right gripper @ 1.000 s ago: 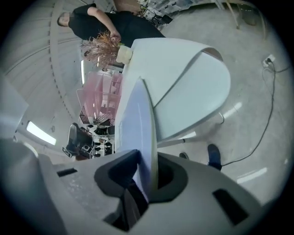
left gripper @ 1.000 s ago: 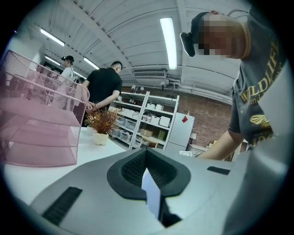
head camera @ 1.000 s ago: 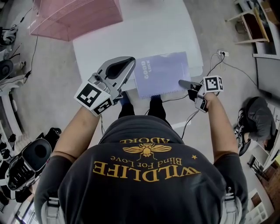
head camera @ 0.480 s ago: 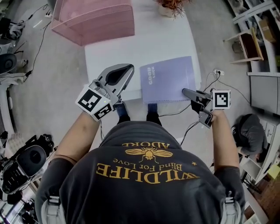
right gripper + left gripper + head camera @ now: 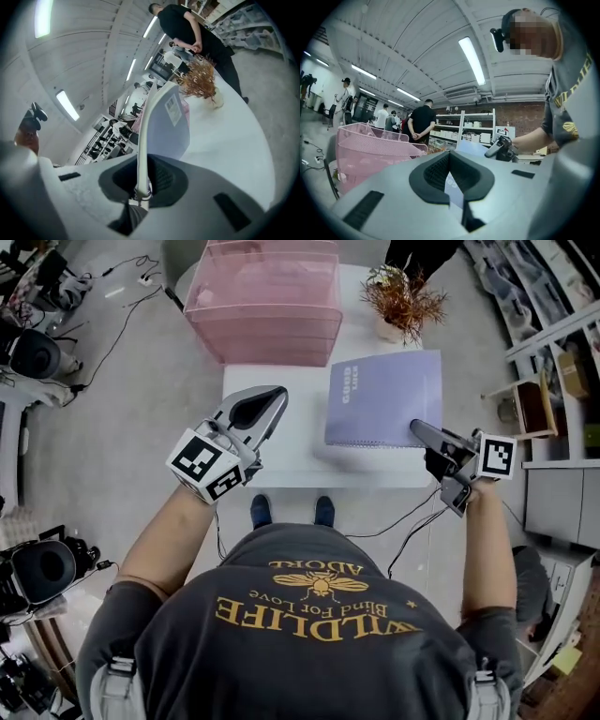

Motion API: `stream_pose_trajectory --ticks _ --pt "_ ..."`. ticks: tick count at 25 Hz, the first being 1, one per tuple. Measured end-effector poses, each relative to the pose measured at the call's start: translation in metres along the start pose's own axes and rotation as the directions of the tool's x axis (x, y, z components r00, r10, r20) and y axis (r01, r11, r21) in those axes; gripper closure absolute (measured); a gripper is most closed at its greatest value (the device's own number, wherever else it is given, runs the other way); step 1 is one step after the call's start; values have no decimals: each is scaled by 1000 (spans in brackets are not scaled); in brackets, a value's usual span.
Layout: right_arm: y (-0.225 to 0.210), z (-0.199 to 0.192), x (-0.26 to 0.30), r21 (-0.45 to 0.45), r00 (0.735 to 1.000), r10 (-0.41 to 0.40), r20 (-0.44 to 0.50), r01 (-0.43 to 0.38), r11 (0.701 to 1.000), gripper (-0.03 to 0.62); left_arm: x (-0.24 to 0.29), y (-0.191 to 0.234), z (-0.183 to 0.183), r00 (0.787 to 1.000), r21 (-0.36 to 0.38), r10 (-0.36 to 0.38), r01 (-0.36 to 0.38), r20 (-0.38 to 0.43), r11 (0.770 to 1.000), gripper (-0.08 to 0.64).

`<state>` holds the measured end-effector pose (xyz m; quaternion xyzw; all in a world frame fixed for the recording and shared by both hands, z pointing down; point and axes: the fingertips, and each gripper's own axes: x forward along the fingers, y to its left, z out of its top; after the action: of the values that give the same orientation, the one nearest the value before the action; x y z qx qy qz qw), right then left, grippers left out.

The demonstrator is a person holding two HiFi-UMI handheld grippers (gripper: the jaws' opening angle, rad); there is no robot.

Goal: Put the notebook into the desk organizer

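Raised off the table [image 5: 281,460] since a second ago, the notebook [image 5: 384,395] is clamped by its spiral edge in the right gripper [image 5: 419,427]; the left gripper [image 5: 277,394], jaws together and empty, is alongside; the desk organizer [image 5: 262,310] lies beyond both, insertion still to do.

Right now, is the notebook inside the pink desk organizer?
No, the right gripper holds the notebook clear of the pink desk organizer.

Right gripper [image 5: 418,428], jaws just closing, is pinching corner of notebook [image 5: 384,390] over right side of table [image 5: 286,448]; left gripper [image 5: 274,397] is hovering over left side. Organizer [image 5: 262,306] is standing at far end.
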<state>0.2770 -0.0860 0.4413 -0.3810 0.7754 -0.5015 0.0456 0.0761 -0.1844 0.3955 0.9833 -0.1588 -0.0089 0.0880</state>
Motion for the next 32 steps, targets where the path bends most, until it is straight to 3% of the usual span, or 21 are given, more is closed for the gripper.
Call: stream_pose_trajectory --ticks 7,14,25,32 --pt "64 63 5 -122 998 60 17 -58 991 561 -33 22 30 997 36 60 -61 47 997 559" --pt "139 130 26 -221 988 157 -9 -155 963 561 -68 49 55 986 47 135 -140 95 989 560" --pt "211 198 100 -305 965 243 -94 -260 916 555 -116 114 99 965 96 234 -246 120 965 560" --pt "241 201 115 -357 953 274 -125 -301 884 560 -135 119 105 953 98 264 -280 148 955 560"
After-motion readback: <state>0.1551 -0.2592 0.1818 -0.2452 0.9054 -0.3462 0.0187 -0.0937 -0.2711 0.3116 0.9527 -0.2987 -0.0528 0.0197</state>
